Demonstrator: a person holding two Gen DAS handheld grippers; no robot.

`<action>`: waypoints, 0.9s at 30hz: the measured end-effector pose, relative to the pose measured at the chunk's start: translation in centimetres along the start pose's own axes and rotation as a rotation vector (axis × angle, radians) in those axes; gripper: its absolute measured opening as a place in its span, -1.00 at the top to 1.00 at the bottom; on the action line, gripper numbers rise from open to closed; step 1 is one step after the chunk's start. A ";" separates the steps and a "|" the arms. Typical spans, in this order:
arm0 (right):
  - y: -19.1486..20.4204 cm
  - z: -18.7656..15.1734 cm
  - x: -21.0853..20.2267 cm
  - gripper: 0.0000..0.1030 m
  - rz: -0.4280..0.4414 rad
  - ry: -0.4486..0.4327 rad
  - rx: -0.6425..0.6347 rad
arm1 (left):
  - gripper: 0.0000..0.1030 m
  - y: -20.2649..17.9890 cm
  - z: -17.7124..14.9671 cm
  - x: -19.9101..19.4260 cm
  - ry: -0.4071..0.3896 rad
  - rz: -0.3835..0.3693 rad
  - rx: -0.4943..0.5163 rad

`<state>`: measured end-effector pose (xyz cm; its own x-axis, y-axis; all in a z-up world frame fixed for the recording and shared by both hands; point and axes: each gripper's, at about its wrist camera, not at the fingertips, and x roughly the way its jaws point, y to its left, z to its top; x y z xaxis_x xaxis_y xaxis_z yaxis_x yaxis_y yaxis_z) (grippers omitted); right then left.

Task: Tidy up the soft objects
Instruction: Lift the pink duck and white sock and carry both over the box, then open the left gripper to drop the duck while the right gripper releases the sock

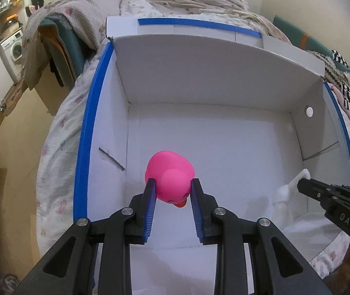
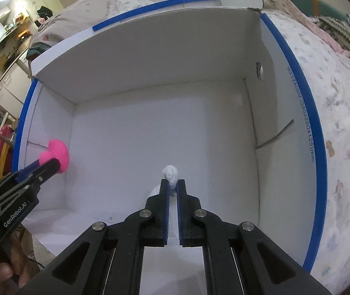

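Already both tools hang inside the open white cardboard box with blue-taped rims (image 1: 93, 132), which sits on a floral-print bedspread (image 1: 59, 167). The left gripper (image 1: 172, 184) clamps the bright pink rubber duck (image 1: 170, 177) across its head, blue pads pressed to either side, near the box's left wall. The right gripper (image 2: 173, 184) is pinched tight on a crumpled white soft wad, cloth or tissue (image 2: 171, 173), toward the box's right side.

The duck looks light, hollow and squashy, so a gentle squeeze at the head or the broader body should hold it without slipping. The wad seems nearly weightless and limp; any fold will serve. The box floor is smooth and bare. Around the bed lie rumpled blankets (image 1: 81, 9), and a washing machine (image 1: 15, 46) stands in the far room.
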<state>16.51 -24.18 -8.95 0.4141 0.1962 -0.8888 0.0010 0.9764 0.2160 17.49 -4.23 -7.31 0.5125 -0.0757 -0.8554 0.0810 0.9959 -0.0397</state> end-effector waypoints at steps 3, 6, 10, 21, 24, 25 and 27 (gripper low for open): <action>-0.2 0.0 -0.2 0.88 0.000 -0.005 0.001 | 0.51 -0.1 0.0 0.0 -0.006 0.005 0.004; -0.2 0.0 -0.4 0.85 0.003 -0.008 0.002 | 0.51 -0.2 0.0 0.0 -0.005 -0.009 0.004; -0.5 0.0 -0.4 0.20 0.004 -0.005 0.026 | 0.50 -0.1 0.0 0.0 -0.007 -0.001 0.001; -1.2 0.4 -2.4 -1.00 0.085 -0.099 0.091 | -0.45 -1.2 0.2 -1.7 -0.073 0.030 0.056; -0.7 0.8 -3.0 -1.00 0.095 -0.140 0.080 | -0.45 -1.1 0.4 -2.1 -0.086 0.029 0.048; -0.6 0.8 -3.2 -1.00 0.099 -0.154 0.080 | -0.45 -1.1 0.4 -2.2 -0.088 0.032 0.043; -0.6 0.9 -3.5 -1.00 0.103 -0.177 0.080 | -0.45 -0.9 0.6 -2.2 -0.087 0.047 0.032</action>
<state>15.85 -25.52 -5.59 0.5689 0.2685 -0.7773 0.0202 0.9404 0.3396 16.80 -5.03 -5.06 0.5884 -0.0344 -0.8079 0.0818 0.9965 0.0172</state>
